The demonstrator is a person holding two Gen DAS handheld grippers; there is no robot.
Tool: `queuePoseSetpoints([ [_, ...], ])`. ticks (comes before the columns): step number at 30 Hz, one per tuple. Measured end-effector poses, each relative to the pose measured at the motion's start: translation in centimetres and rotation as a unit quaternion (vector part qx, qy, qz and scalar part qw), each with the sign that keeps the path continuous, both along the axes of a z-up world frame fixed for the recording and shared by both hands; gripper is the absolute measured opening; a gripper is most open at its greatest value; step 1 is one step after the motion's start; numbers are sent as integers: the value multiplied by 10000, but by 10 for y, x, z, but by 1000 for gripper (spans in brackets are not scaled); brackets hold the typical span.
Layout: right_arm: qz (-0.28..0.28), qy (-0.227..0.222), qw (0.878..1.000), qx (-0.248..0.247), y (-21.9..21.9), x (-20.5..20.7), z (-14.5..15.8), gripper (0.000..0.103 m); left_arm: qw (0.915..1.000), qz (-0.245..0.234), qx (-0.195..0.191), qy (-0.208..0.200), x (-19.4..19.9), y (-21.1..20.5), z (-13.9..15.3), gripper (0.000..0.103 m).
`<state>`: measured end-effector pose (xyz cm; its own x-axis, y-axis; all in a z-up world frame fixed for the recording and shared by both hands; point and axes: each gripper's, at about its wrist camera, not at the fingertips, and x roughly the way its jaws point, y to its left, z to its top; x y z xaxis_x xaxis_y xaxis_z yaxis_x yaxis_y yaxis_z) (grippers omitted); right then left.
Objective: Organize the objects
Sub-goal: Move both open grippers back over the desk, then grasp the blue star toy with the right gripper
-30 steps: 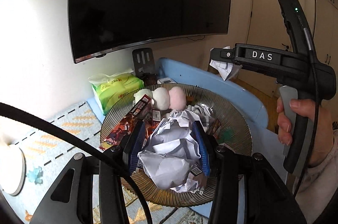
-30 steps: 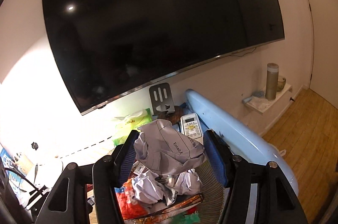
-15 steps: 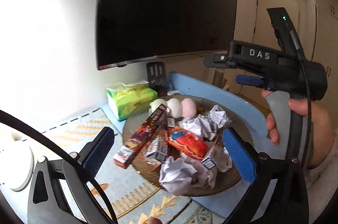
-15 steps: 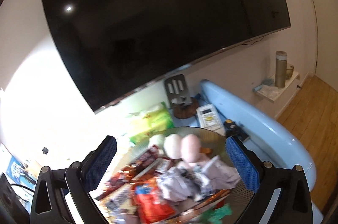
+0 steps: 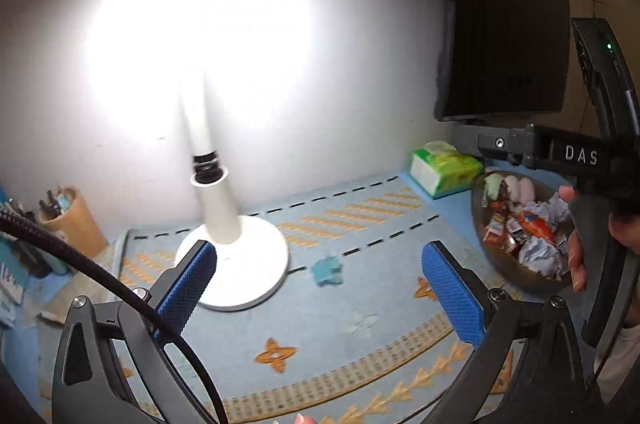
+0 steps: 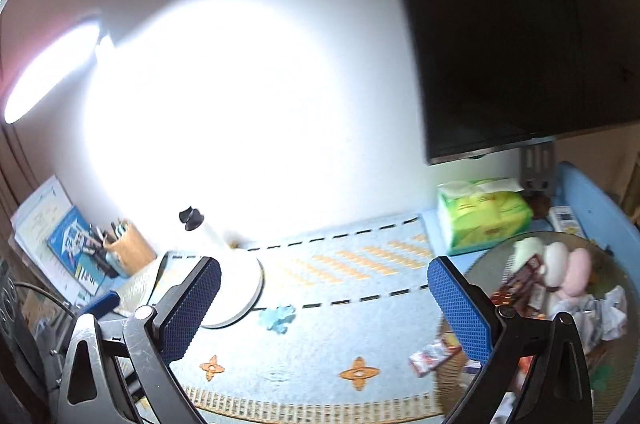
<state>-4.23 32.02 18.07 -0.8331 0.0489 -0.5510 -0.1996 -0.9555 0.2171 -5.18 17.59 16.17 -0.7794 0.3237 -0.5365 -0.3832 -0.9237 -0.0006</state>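
Apparently most of the sorting is already behind: the round dish (image 6: pixel 480 266) at the right edge of the mat (image 5: pixel 360 324) is heaped with crumpled paper (image 5: pixel 538 252), snack packets (image 5: pixel 502 224) and three pale egg-shaped pieces (image 6: pixel 560 262), all lying inside its rim. One packet (image 6: pixel 434 354) seems to hang over or lie just beside the near edge of the dish; blur makes it hard to say which.

Both claws are empty. The left gripper (image 5: pixel 320 288) has its blue pads spread wide over bare mat, with nothing between them. The right gripper (image 6: pixel 324 304) is just as wide open, also holding nothing.

Little loose clutter remains on the mat. A small blue scrap (image 6: pixel 278 318) lies near the foot of the white lamp (image 5: pixel 224 208), well apart from the dish, and looks like the likeliest piece left to collect. A green tissue pack (image 6: pixel 482 214) stands by the wall just behind the dish, and a pen cup (image 6: pixel 128 250) sits far left; both look settled where they are.
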Motion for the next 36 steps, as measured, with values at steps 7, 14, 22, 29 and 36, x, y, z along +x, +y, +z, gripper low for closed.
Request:
queuePoseSetpoints([
  [7, 281, -1015, 9939, 339, -58, -81, -86, 103, 9908, 994, -244, -890, -12, -103, -57, 103],
  [14, 170, -1754, 9810, 814, -71, -119, -155, 103, 9698, 1430, -260, -1958, 6, -161, -129, 103],
  [22, 103, -1877, 9792, 762, -67, -132, -175, 103, 9712, 1510, -410, -1798, 22, -165, -145, 103],
  [29, 184, -1797, 9807, 751, -65, -130, -173, 96, 9710, 1527, -388, -1800, 21, -166, -147, 103],
  [36, 380, -1447, 9874, 520, -81, -117, -162, 42, 9710, 1522, -393, -1800, 20, -166, -147, 103],
])
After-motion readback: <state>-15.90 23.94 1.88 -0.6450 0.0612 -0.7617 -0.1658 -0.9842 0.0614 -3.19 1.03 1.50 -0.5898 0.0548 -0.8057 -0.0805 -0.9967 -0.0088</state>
